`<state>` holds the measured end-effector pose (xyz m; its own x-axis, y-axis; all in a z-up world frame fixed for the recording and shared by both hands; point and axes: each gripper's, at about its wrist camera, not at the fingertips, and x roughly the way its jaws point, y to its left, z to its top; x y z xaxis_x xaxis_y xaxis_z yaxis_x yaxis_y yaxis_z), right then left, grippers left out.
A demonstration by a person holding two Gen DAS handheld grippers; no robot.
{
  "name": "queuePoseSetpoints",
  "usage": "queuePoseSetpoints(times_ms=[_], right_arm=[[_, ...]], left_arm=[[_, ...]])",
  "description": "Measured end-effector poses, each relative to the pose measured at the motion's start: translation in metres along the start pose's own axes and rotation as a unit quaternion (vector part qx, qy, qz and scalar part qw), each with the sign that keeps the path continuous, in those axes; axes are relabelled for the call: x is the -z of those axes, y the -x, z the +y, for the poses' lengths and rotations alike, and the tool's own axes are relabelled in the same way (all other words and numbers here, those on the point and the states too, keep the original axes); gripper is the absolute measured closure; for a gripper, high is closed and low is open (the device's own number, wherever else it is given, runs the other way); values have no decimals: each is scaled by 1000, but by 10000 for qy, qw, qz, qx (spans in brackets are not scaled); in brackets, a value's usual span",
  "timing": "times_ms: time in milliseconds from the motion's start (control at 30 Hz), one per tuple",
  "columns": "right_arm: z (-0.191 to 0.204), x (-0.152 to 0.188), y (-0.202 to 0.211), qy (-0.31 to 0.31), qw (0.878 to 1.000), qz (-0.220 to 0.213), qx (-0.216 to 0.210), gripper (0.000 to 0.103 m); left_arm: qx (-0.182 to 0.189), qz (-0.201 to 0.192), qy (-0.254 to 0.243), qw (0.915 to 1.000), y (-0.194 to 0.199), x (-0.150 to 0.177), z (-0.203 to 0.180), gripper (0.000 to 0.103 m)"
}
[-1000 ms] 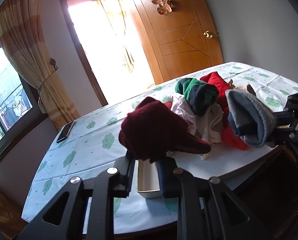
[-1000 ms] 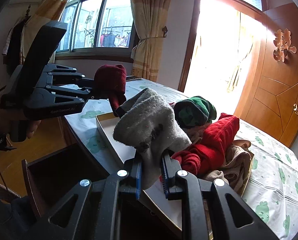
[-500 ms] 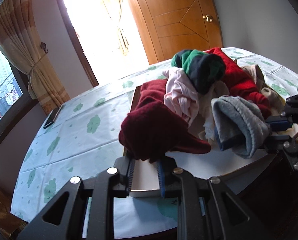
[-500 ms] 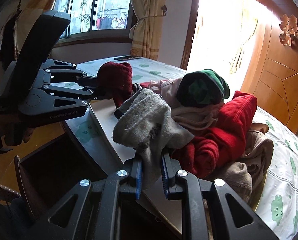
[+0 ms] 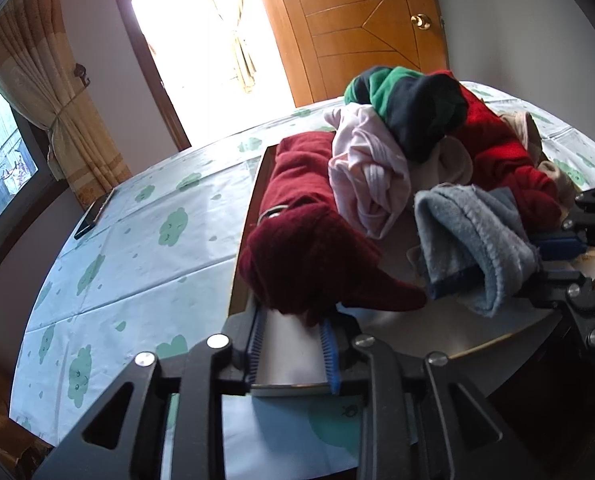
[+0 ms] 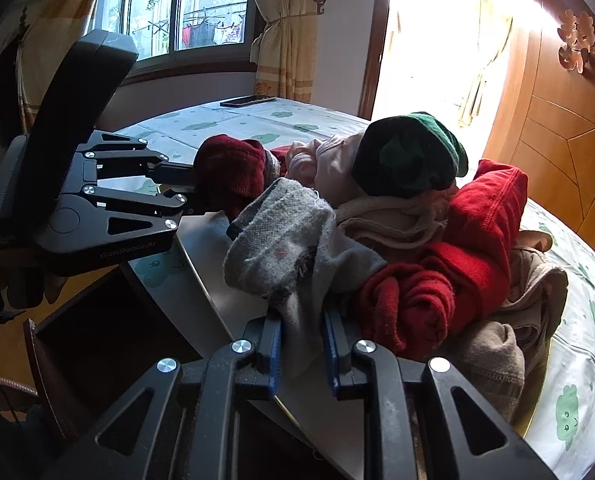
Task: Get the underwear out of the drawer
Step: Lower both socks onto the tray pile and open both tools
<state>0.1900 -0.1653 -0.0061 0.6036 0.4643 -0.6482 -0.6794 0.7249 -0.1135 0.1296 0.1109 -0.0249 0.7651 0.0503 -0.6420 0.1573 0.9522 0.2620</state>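
At the far left of the left wrist view a tied-back yellow curtain point(image 5: 77, 128) hangs by the window, and a flat dark phone point(image 5: 94, 215) lies on the smooth pale tablecloth point(image 5: 137, 248) printed with green cloud shapes. Right of centre a shallow white tray point(image 5: 381, 322) with thin upright walls sits on the cloth. It carries a heap of soft garments: a fuzzy maroon knit point(image 5: 297, 176), a ribbed pale pink piece point(image 5: 367, 172), a green and navy bundle point(image 5: 413, 108) on top, and a bright red fleece point(image 5: 505, 152) at the right.

At lower centre the left gripper point(image 5: 293, 344) stands with its ridged blue pads point(image 5: 257, 340) clearly parted and opening. The maroon underwear point(image 5: 309, 260), a thick fuzzy wad, lies on the tray floor at the fingertips; only its lower edge hangs between the pads, which no longer press it.

In the right wrist view an open dark wooden drawer point(image 6: 109, 336) shows at lower left. At lower centre the right gripper point(image 6: 301, 350) is also opening, narrowly parted, with a tail of the pilled grey underwear point(image 6: 289, 248) between the fingers. Whether the pads have let go of it I cannot tell. The grey bundle rests against the red fleece on the tray.
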Motion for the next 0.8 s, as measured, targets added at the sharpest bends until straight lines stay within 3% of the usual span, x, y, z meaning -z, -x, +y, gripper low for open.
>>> queuePoseSetpoints(times_ms=[67,167,433,800], right_arm=[[-2,1,1,-80,10000,-35,19,73],[-6,6,7,-222,9996,-146,24,65],[-3,24,44,-490,9967,-592,246,27],[17,49,108,-890,9835,-1540,325,21]], left_arm=[[-56,-55,-2,10000,4,0,-1,51],[-106,-171,-71,9998,13,3,-3,30],[-230,-507,99,9984,47,18,-7,14],[-61,-1182,450,9920,112,58,-28,6]])
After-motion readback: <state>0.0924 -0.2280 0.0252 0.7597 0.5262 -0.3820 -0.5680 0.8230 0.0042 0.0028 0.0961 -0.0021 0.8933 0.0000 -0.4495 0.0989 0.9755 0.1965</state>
